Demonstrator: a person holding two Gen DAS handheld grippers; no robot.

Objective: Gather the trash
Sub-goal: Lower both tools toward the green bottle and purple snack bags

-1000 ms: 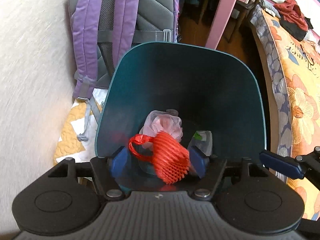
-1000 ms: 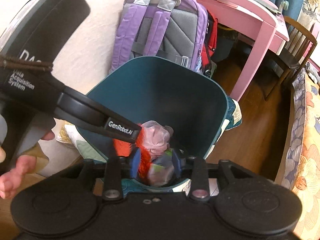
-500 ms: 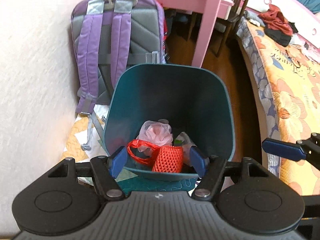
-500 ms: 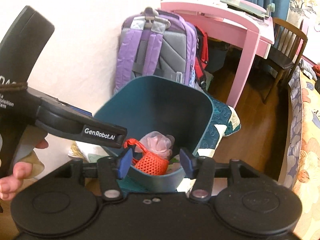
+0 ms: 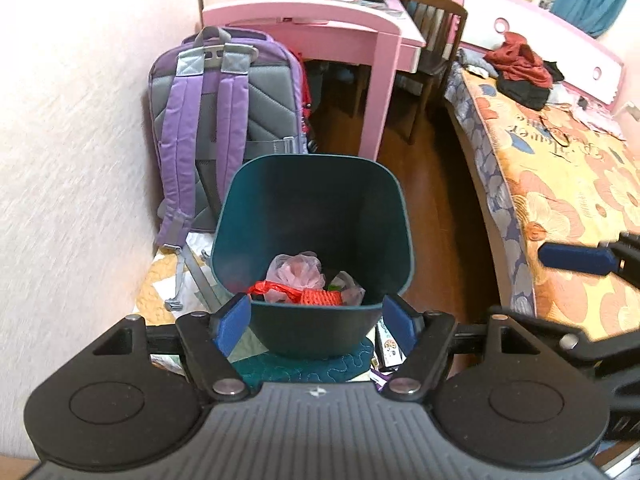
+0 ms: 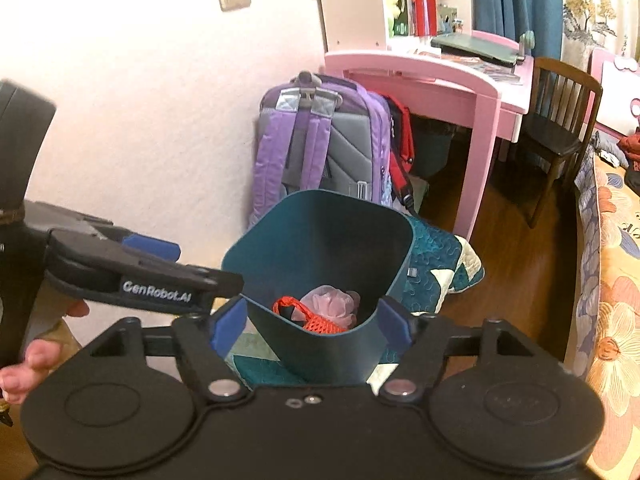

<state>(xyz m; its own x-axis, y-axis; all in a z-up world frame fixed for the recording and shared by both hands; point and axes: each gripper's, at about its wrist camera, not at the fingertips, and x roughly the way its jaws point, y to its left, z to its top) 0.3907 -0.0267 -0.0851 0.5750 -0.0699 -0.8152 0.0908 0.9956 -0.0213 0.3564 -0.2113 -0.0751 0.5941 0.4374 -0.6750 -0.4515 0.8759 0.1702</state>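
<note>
A dark teal trash bin stands on the floor, also in the right wrist view. Inside lie a red net bag, a pink mesh puff and a clear wrapper; the net bag and puff show in the right wrist view too. My left gripper is open and empty, above the bin's near rim. My right gripper is open and empty, also at the near rim. The left gripper reaches in from the left there.
A purple backpack leans on the wall behind the bin. A pink desk and wooden chair stand beyond. A bed with a floral cover runs along the right. A quilted mat lies under the bin.
Both grippers have pulled back and up from the bin. The red net bag left my left gripper and now lies in the bin; the right gripper opened and let go of its trash.
</note>
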